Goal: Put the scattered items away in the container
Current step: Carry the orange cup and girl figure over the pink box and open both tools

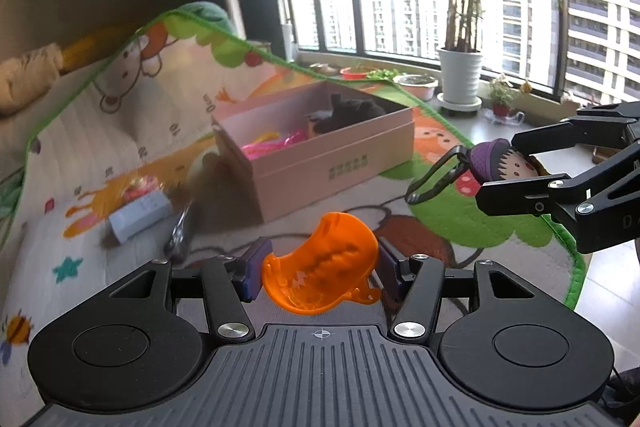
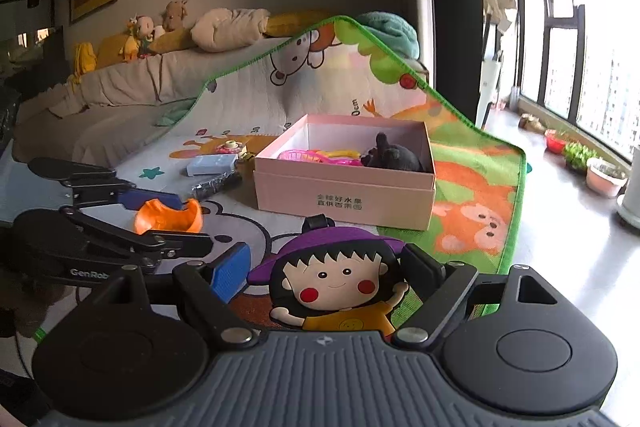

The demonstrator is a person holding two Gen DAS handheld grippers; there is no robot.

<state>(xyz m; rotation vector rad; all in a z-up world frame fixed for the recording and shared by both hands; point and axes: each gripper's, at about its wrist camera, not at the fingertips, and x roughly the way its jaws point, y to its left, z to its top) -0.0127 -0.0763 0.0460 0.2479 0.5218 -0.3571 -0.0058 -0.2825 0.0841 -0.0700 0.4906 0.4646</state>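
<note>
A: What does the left claw (image 1: 320,263) have?

B: It pinches an orange toy (image 1: 324,265) between its blue pads (image 1: 256,269); the toy is off the mat (image 1: 120,131), in front of the box (image 1: 320,155).

A: And the right claw (image 2: 324,281)?

B: It stands wide yet grips a flat cartoon-girl charm (image 2: 336,283) with a purple hat; one blue pad (image 2: 230,271) presses its left edge, a dark finger (image 2: 424,267) its right; in the left view a black clip (image 1: 438,175) hangs from the hat end.

A: Where is the box?

B: On the mat, open, pink, ahead of both claws; inside lie pink plastic pieces (image 2: 320,155) and a dark plush (image 2: 394,155).

A: Anything loose?

B: Left of the box, on the mat: a pale blue block (image 2: 212,163), a small pink and yellow toy (image 2: 231,147) behind it, a dark roll (image 2: 216,185) nearer; the left view shows them blurred.

A: Beyond the mat?

B: A sofa (image 2: 120,87) with cushions and plush toys; windows and potted plants (image 1: 460,75) on the right.
</note>
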